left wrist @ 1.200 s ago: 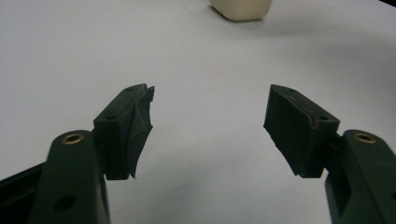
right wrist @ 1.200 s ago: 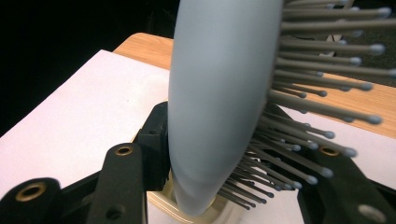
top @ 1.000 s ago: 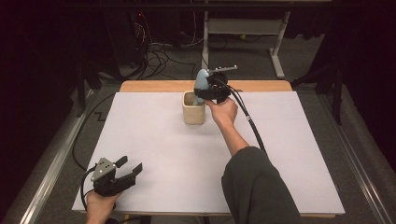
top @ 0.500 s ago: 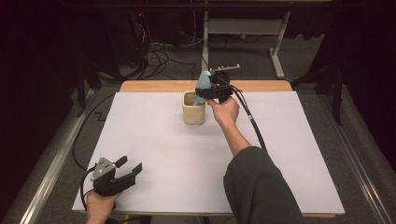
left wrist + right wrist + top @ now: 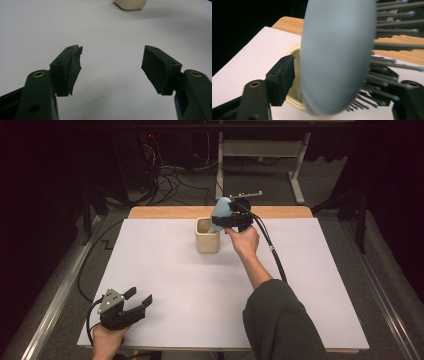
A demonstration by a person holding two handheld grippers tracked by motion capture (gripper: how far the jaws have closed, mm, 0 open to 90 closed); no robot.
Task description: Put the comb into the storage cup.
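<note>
Left gripper (image 5: 134,306): nearest item, at the near left corner of the table (image 5: 165,285), well apart from the cup (image 5: 207,236). Jaws stand wide with nothing between them; in the left gripper view the pads (image 5: 71,67) frame bare white surface, and the cup's base (image 5: 130,3) sits far ahead.

Landmark: cream cup, upright, in the far half of the table, slightly left of centre line.

Right gripper (image 5: 226,220): just beside the cup, on its right and above its rim, carried by the right hand (image 5: 244,240). This arm is by far the nearer one to the cup.

Hairbrush (image 5: 220,213): pale blue, standing in the cup with its handle end down inside and its head rising above the rim. Long axis close to upright, leaning slightly.

Right jaw state: the jaws have just been opening. In the right gripper view the brush head (image 5: 337,55) lies between them; the left pad (image 5: 283,75) stands clear of the brush back, while the bristles (image 5: 387,32) reach toward the other jaw. Judged released, not gripped.

Key relation: brush between the parted jaws, so a withdrawal probably must go back along the jaw line.

Obstruction: bristles may snag the jaw and tip the cup.

Beyond the cup: bare wooden table edge (image 5: 280,212), then floor cables (image 5: 170,175).
</note>
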